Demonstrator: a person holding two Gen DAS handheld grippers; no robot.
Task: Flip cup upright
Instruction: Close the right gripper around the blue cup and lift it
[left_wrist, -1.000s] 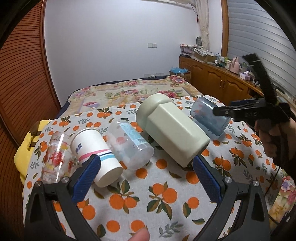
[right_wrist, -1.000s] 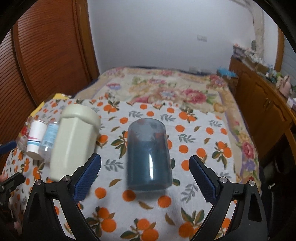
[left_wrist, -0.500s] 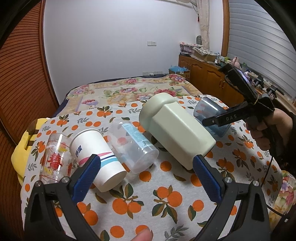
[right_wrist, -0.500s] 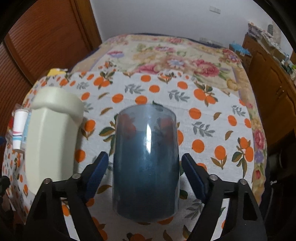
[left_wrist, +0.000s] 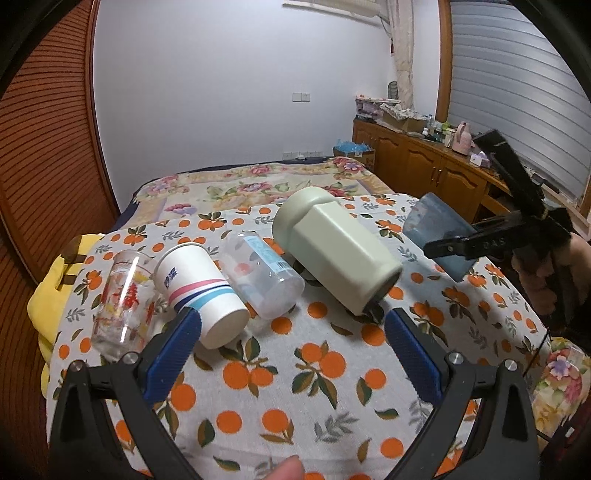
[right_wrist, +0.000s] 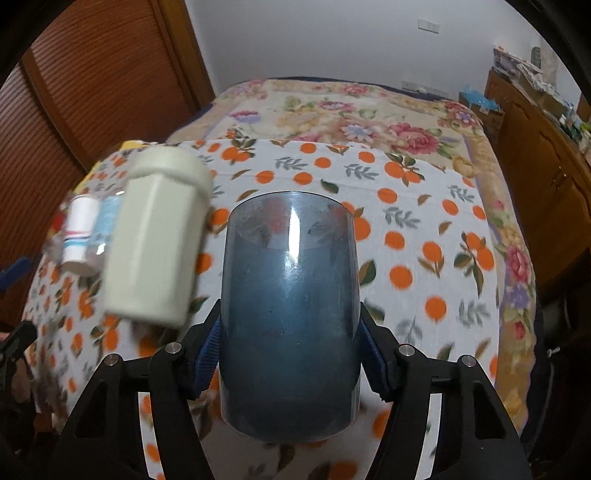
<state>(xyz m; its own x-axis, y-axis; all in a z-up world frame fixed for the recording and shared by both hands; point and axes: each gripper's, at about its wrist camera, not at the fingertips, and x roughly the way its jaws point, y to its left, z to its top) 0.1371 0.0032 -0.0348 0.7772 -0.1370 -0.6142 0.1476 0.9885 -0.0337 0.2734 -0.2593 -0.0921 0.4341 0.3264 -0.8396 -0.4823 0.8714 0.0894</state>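
Right gripper clamped on the blue translucent cup: blue pads pressed against both sides of its lower body, jaws narrowed to the cup's width. In the left wrist view the same right gripper shows side-on at the tablecloth's right edge, a finger lying across the blue translucent cup, which sits tilted, one end raised toward the far side. Can't tell whether the cup's lower end touches the tablecloth.

Left gripper spread wide, nothing between the fingers, hovering over the near part of the orange-print tablecloth. Left pad tip overlaps the paper cup in the picture; contact can't be confirmed.

Outward along the cloth, all lying on their sides in a row: clear printed glass nearest the left edge, then the white paper cup with pink and blue stripes, clear plastic bottle, and the large pale-green container mid-cloth, just left of the blue cup. Paper cup and bottle touch; bottle and green container look touching too.

Right wrist view: pale-green container blurred, left of the held cup.
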